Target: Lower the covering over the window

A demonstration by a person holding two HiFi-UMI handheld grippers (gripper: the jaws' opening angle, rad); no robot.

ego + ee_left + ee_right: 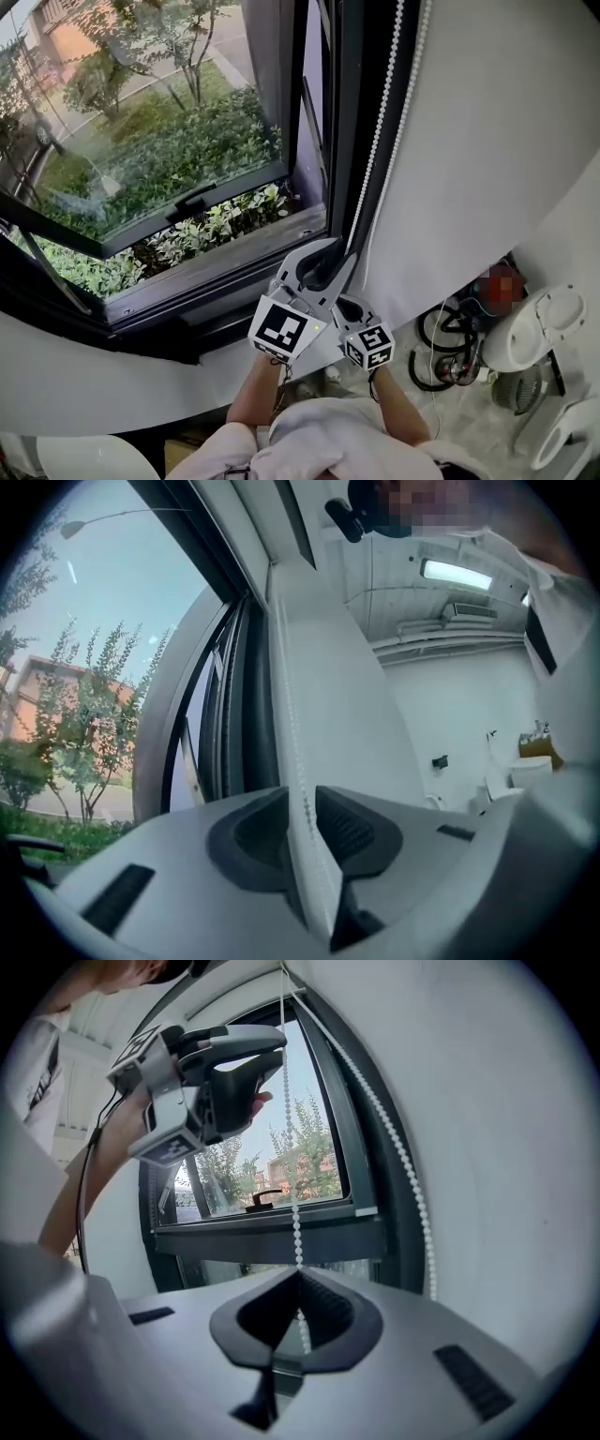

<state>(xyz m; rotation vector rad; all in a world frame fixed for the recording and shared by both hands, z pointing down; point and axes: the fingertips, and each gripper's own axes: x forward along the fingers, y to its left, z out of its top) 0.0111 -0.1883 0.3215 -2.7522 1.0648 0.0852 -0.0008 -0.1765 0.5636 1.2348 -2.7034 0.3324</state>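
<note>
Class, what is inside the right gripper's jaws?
The bead chain is pinched in the right gripper, jaws shut; its lower run is hidden beneath the gripper.

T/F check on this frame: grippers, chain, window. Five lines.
1. The right gripper is shut on the chain. True.
2. The window is fully closed. False: it is swung open at the bottom.
3. The left gripper sits higher than the right gripper. True.
4. The glass is covered. False: it is bare, and shrubs show through.
5. The chain is dark. False: its beads are white.
</note>
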